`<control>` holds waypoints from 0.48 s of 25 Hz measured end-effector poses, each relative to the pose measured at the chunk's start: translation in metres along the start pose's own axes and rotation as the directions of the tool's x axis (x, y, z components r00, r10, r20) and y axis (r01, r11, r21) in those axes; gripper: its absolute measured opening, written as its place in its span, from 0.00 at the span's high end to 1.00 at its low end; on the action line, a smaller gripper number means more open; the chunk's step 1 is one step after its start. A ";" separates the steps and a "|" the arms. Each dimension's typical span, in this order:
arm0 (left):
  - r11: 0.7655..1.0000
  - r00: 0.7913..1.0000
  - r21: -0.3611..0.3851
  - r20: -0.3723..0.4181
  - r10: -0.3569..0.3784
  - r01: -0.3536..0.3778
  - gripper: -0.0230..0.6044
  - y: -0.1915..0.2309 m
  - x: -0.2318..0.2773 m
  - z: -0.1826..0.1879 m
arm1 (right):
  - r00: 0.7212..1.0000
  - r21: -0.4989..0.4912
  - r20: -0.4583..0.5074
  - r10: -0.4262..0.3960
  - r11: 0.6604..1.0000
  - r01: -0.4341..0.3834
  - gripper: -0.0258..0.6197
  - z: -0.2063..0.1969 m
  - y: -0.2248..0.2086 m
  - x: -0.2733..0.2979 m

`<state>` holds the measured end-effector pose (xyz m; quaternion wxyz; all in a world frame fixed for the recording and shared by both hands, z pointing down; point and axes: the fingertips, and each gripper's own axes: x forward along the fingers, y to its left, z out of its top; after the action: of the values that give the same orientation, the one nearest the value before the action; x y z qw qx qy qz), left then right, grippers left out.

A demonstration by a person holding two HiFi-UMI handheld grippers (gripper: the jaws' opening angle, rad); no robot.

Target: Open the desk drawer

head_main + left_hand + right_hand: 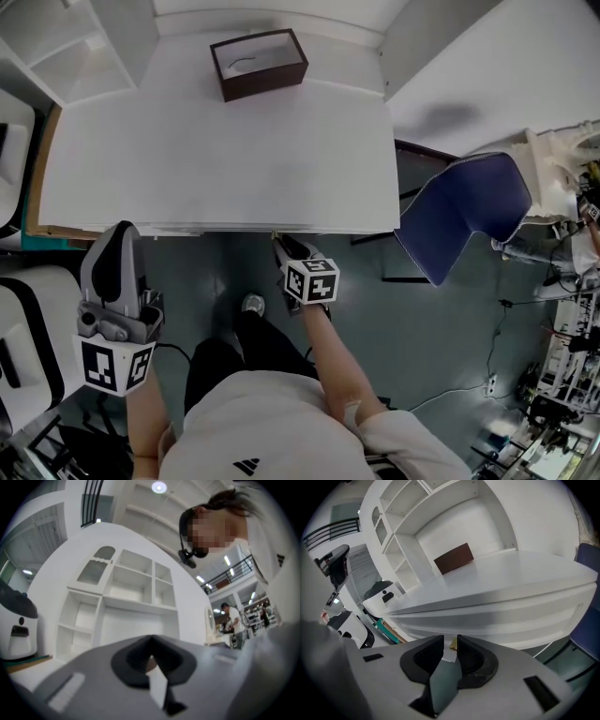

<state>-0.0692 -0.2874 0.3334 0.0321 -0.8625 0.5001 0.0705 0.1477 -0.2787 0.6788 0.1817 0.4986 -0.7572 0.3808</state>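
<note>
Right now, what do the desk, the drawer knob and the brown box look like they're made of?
Desk: likely painted or laminated board, matte white, even colour, moulded front edge. Knob: probably brass-coloured metal by its yellow tint, too small to be sure. Box: dark brown, smooth walls, pale lining; perhaps wood or covered card.

Robotics lab hall: white counter [216, 159] at 12 o'clock, shelves [80, 52] at 11, cabled equipment racks [562, 394] at 4.

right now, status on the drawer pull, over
Left gripper shut, empty. Right gripper open, brass knob between jaws, not clamped. Drawer shut. Blue chair off to the side.
</note>
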 end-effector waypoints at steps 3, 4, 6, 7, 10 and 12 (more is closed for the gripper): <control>1.000 1.000 0.008 -0.006 0.008 -0.008 0.95 0.001 -0.002 -0.002 | 1.000 0.035 -0.011 -0.005 0.999 0.005 0.81 -0.006 -0.006 0.009; 1.000 1.000 0.011 -0.007 0.011 -0.011 0.95 0.001 -0.003 -0.002 | 1.000 0.045 -0.012 -0.004 0.999 0.005 0.81 -0.007 -0.007 0.011; 1.000 1.000 0.013 -0.010 0.019 -0.019 0.95 0.002 -0.005 -0.003 | 1.000 0.053 -0.016 -0.003 0.999 0.004 0.80 -0.009 -0.008 0.015; 1.000 1.000 0.013 -0.011 0.022 -0.022 0.95 0.002 -0.006 -0.003 | 1.000 0.052 -0.021 -0.004 0.999 0.005 0.80 -0.010 -0.008 0.017; 0.999 0.999 0.013 -0.012 0.031 -0.031 0.95 0.002 -0.008 -0.004 | 0.999 0.038 -0.043 -0.006 0.999 0.007 0.80 -0.012 -0.010 0.023; 0.999 0.999 0.012 -0.012 0.034 -0.034 0.95 0.002 -0.009 -0.004 | 0.998 0.026 -0.055 -0.007 1.000 0.008 0.81 -0.012 -0.010 0.027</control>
<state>-0.0746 -0.2810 0.3385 0.0328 -0.8540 0.5154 0.0630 0.1438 -0.2882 0.7080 0.1975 0.4931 -0.7451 0.4034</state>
